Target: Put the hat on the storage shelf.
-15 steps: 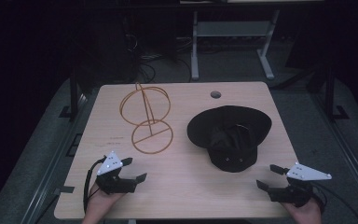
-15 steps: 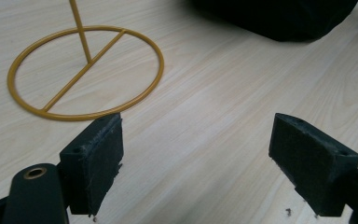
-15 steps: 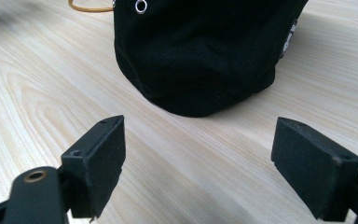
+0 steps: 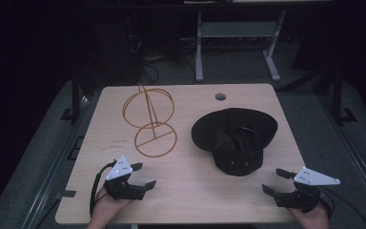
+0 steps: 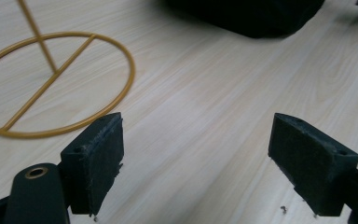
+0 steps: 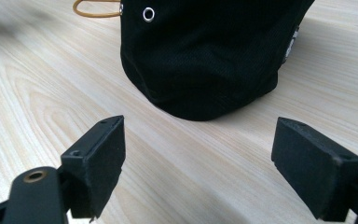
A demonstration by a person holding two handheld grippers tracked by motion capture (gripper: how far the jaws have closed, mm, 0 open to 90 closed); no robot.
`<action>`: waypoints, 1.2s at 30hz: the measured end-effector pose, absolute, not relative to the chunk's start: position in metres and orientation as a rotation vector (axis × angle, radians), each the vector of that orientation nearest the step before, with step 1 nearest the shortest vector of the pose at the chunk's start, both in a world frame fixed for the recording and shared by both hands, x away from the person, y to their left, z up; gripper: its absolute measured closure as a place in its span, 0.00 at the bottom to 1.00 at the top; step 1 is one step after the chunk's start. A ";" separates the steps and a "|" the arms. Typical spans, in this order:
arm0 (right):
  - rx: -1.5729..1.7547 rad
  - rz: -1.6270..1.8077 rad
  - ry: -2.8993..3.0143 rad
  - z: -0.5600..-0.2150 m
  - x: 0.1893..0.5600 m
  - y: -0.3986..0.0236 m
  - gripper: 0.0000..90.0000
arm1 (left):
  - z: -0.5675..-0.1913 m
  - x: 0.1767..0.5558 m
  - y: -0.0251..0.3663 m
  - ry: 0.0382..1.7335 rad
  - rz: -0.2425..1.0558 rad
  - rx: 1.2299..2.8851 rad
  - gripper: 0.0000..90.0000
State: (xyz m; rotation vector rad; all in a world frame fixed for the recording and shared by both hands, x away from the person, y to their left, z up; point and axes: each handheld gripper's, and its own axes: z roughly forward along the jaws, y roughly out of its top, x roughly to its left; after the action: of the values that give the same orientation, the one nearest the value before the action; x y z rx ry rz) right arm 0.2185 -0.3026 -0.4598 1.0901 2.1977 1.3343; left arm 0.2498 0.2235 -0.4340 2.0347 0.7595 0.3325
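The black hat [image 4: 236,138] lies on the table [image 4: 190,191] just ahead of the right claw [image 4: 277,181], a little toward the other hand, and it is not touched by anything. In the right gripper view its crown [image 6: 205,56] rises directly in front of the spread jaws, near but apart from them. The left claw [image 4: 143,175] is also spread wide and holds nothing; the wire stand [image 4: 150,119] is ahead of it, with its round base ring [image 5: 56,84] just beyond the left jaw pad.

The hat looks like soft woven cloth with a fine mesh texture, and the crown is already folded and sunk in on itself, so I judge it light and floppy (it will not keep its shape when lifted). It should not slip much between the pads, which look like rough foam. A small metal eyelet [image 6: 148,13] sits on the side of the crown. The best place to hold is probably the brim edge [image 4: 205,125] or a fold of the crown nearest the right claw, pinching the cloth itself; one claw alone may let the rest hang down.

The stand is thin golden wire, stiff and smooth, made of circles on a straight post. It seems light and easy to tip, so a push from the hat could move it. The table is pale wood grain, flat and matte.
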 end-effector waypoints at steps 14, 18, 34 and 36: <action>1.108 1.364 2.179 -0.457 0.217 -0.309 0.19 | -0.411 0.254 0.177 0.594 0.285 2.098 0.20; 1.112 1.365 2.183 -0.457 0.217 -0.309 0.19 | -0.407 0.256 0.169 0.570 0.275 2.098 0.20; 1.098 1.368 2.193 -0.458 0.217 -0.306 0.19 | -0.379 0.274 0.126 0.450 0.275 2.132 0.20; 1.102 1.364 2.197 -0.459 0.216 -0.307 0.19 | -0.375 0.279 0.119 0.440 0.273 2.130 0.20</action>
State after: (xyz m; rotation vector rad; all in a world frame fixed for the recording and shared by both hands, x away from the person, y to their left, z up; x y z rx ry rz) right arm 0.2163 -0.3068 -0.4587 1.1021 2.1965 1.3641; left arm 0.2792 0.1186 -0.3752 2.1300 0.4402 0.2729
